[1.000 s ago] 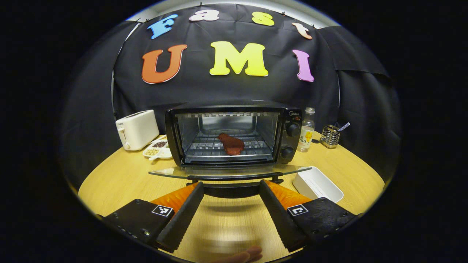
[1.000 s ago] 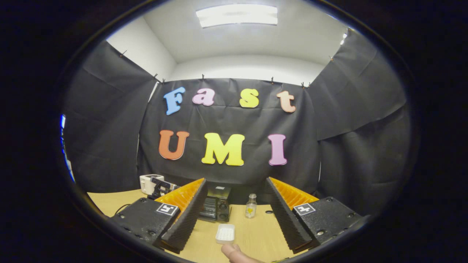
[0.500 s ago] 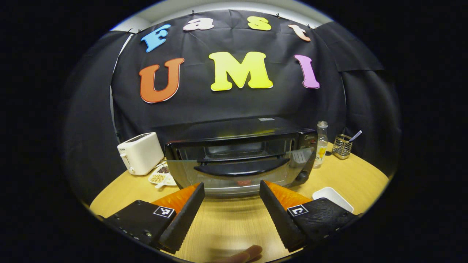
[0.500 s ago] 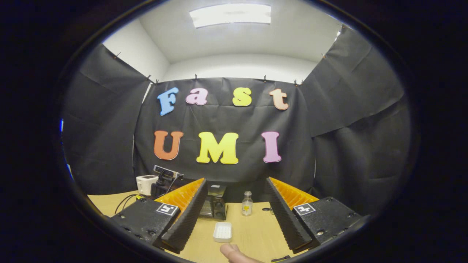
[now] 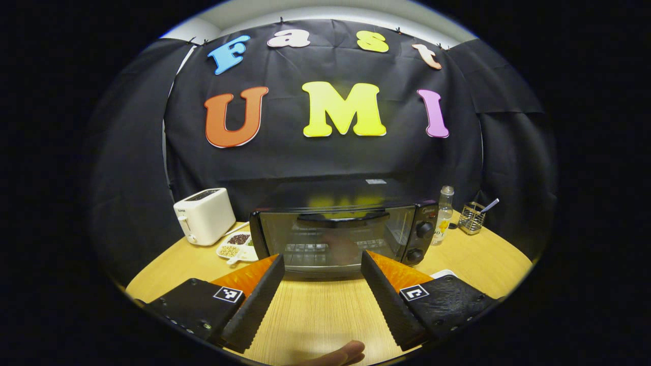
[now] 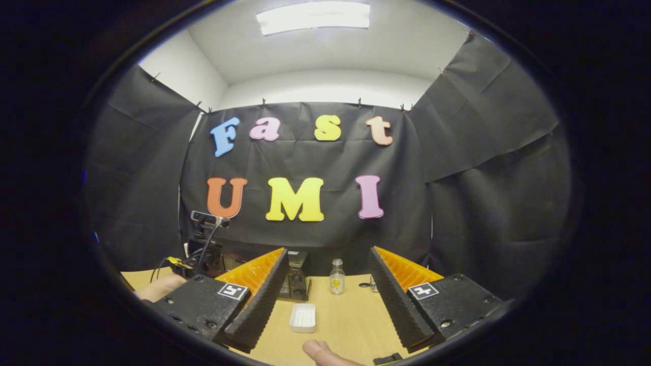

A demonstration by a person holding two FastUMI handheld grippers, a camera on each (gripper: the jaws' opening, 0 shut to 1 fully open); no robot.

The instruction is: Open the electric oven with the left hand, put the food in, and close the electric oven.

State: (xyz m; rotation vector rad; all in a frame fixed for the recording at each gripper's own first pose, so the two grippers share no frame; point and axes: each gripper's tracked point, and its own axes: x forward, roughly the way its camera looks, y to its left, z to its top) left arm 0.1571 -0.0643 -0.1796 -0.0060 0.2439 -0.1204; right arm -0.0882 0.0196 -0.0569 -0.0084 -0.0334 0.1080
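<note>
Where the door hung half raised a moment ago, I now see the oven (image 5: 346, 231) shut, food dim behind its glass. My left gripper (image 5: 320, 290) sits just before it, fingers spread, empty; the right gripper (image 6: 325, 292), farther back, gapes too.

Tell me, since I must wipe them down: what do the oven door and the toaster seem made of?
The oven door looks like clear glass in a black frame, likely metal: it mirrors the wall and shows the rack behind. The toaster looks like smooth white plastic with a soft sheen.

White toaster (image 5: 205, 215), snack dish (image 5: 235, 245), bottle (image 5: 444, 214), wire caddy (image 5: 471, 217), white tray (image 6: 303, 318)
</note>
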